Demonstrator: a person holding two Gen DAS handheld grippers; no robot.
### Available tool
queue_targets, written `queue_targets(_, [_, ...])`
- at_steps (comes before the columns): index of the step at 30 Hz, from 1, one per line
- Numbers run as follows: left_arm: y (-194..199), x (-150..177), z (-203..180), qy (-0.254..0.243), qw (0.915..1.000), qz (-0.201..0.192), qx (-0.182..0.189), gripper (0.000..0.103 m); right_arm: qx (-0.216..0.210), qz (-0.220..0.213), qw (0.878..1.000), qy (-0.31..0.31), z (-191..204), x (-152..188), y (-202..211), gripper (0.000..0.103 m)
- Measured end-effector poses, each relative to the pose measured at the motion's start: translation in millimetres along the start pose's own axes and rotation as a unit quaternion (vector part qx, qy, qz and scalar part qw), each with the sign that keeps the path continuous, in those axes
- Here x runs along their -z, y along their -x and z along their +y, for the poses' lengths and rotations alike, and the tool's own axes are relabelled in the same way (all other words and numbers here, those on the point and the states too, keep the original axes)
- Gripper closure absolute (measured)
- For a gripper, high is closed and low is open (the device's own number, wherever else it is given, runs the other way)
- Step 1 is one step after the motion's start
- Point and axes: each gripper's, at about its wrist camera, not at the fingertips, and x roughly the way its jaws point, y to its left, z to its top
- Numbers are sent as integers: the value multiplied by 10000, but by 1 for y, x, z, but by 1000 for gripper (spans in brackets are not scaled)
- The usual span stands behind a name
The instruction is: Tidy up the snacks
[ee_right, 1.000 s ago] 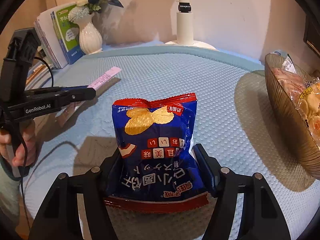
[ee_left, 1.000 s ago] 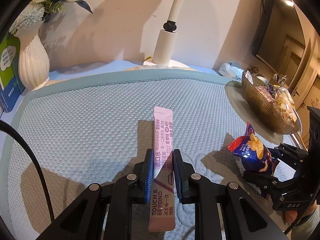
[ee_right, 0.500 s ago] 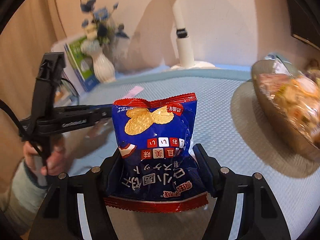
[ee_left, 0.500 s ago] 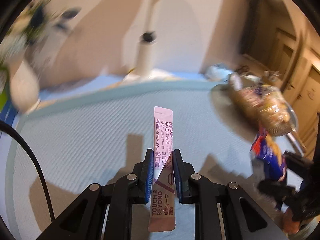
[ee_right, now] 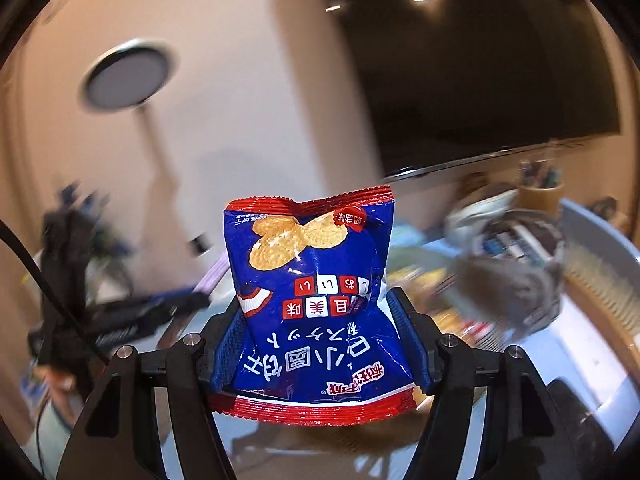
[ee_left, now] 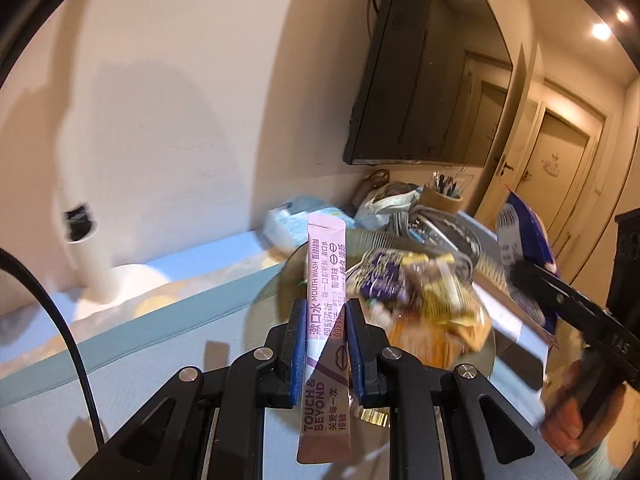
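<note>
Foil sachet (ee_left: 325, 322) felt light, slippery w/ left tongs (ee_left: 327, 344) clamped mid-strip; right tongs (ee_right: 318, 346) squeezed soft chip bag (ee_right: 312, 300), I judged.

The bowl (ee_left: 486, 346) was heaped with wrapped snacks (ee_left: 404, 292), leaving little room on top. Behind it, clutter crowded the far edge: a white bag (ee_left: 386, 204), a pen cup (ee_left: 442, 198) and a blue pack (ee_left: 296, 220). The right gripper (ee_left: 532, 276), with its chip bag (ee_left: 524, 240), stood close at the bowl's right side. A dark screen (ee_left: 424, 72) hung over the clutter. To the left, the mat (ee_left: 120, 344) lay bare up to the lamp post (ee_left: 86, 248).
</note>
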Motion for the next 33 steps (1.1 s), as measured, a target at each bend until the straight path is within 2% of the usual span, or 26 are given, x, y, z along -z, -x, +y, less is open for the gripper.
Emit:
queue_targets(3, [-34, -10, 1, 190, 9996, 153, 139, 85, 248, 88, 9995, -193, -17, -9, -30, 37])
queue_targets(6, [-60, -17, -2, 246, 9990, 290, 215, 85, 161, 177, 9990, -390, -26, -21, -50, 37])
queue_targets(8, [-68, -18, -6, 198, 9985, 303, 405, 85, 295, 187, 9989, -313, -22, -28, -59, 36])
queue_targets(10, [-75, -20, -12, 45, 9987, 335, 384, 84, 435, 219, 9986, -198, -24, -33, -60, 32])
queue_targets(11, [-78, -21, -13, 2, 9988, 362, 321, 72, 513, 307, 9982, -102, -21, -36, -65, 31])
queue_targets(12, [-79, -21, -14, -36, 9989, 386, 270, 51, 506, 424, 9978, -43, -20, -37, -69, 30])
queue_targets(13, [-78, -20, -14, -68, 9991, 361, 200, 45, 469, 475, 9978, -52, -21, -36, -71, 30])
queue_targets(14, [-75, -19, -12, -92, 9995, 265, 110, 42, 385, 501, 9979, -121, -22, -35, -70, 30])
queue_targets(19, [-41, -9, 1, -169, 9998, 138, 8, 42, 327, 378, 9986, -174, -25, -27, -50, 30])
queue_targets(24, [13, 8, 22, -101, 9997, -38, -218, 42, 189, 388, 9987, -257, -15, -18, -30, 30])
queue_targets(30, [83, 37, 36, -137, 9977, -399, -533, 42, -226, 415, 9989, -27, 34, -6, -11, 29])
queue_targets(33, [116, 49, 46, -6, 9953, -519, -820, 42, -573, 622, 9963, 147, 65, 5, -12, 29])
